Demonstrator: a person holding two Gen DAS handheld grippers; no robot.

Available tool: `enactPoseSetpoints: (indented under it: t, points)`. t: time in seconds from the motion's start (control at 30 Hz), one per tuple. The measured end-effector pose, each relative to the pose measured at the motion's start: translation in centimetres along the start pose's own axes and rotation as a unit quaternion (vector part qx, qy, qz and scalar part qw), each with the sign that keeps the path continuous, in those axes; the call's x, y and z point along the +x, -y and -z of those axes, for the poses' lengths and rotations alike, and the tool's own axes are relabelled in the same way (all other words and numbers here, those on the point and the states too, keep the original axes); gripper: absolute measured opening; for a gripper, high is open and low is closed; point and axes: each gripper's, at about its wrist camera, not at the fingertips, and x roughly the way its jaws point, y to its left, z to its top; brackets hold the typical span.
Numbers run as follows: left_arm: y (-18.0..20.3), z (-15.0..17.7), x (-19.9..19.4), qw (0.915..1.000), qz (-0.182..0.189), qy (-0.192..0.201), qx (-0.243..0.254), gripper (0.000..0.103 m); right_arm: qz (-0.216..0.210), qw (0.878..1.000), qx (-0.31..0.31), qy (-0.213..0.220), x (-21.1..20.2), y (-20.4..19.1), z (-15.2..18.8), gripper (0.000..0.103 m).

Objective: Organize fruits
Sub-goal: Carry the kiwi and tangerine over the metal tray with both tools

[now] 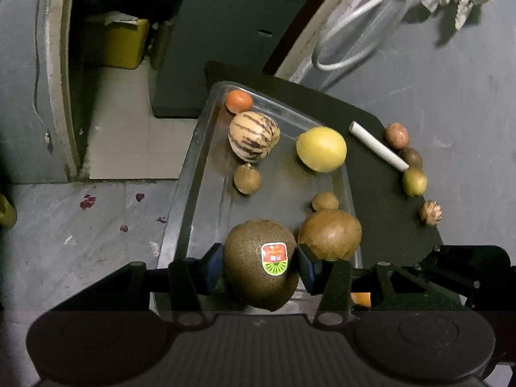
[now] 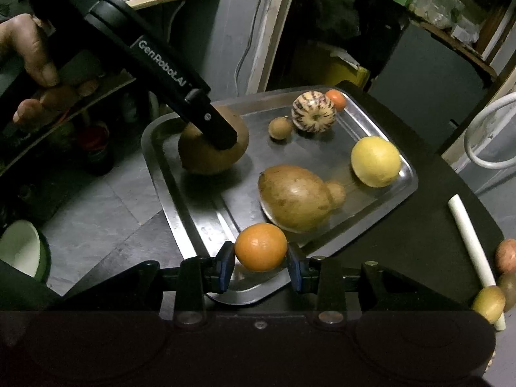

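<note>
Left tool [image 1: 260, 266] grips a brown kiwi [image 1: 260, 264], blue pads pressed on both flanks. The kiwi's long axis runs along the tool's fingers, sticker side facing the camera; it hangs over the near left part of the steel tray [image 1: 193, 167]. In the right wrist view the same kiwi [image 2: 200, 158] sits low over the tray's far left corner, with a hand [image 2: 29, 51] on the tool's handle at upper left.

Right tool [image 2: 260, 258] is closed on a small orange [image 2: 260, 246], round, no clear long axis, held above the tray's near edge [image 2: 180, 213].

On the tray, left to right in the left wrist view: small orange fruit [image 1: 238, 101] in the far corner, striped melon [image 1: 253, 136] with its pointed end towards the camera, small brown fruit [image 1: 247, 179], yellow citrus [image 1: 321, 149], another small brown fruit [image 1: 325, 201] touching a large tan oval fruit [image 1: 329, 233]. In the right wrist view that oval fruit [image 2: 295, 198] lies with its long axis slanting from upper left to lower right.

Tray rests on a black desk [image 1: 380, 200]. A white tube [image 1: 377, 145] lies diagonally on the desk to the right of the tray; beside it, near the desk's edge, a row of four small fruits [image 1: 414, 180].

Room: grey stone floor [image 1: 80, 219] with scattered red scraps, yellow box [image 1: 116, 43] in a dark doorway, white hose [image 1: 348, 32] against the wall.
</note>
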Motion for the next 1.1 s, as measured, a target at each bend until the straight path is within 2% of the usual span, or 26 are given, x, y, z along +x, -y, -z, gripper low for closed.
enactPoseSetpoints:
  t: [0.43,0.77,1.03,1.1]
  points:
    - [-0.1,0.0,0.7,0.999,0.008,-0.016,0.041,0.053,0.012,1.0,0.008,-0.017,1.0,-1.2,-0.2,0.037]
    - [-0.2,-0.6,1.0,0.998,0.016,-0.033,0.051,0.054,0.018,0.999,0.011,-0.03,2.2,-1.3,-0.4,0.037]
    - [0.3,-1.0,1.0,0.9969,0.007,-0.04,0.067,0.054,0.02,0.999,0.02,-0.028,2.2,-0.9,-0.3,0.044]
    - [0.4,-1.0,0.9,0.9968,0.007,-0.039,0.069,0.059,0.021,0.999,0.022,-0.027,2.0,-0.8,-0.2,0.046]
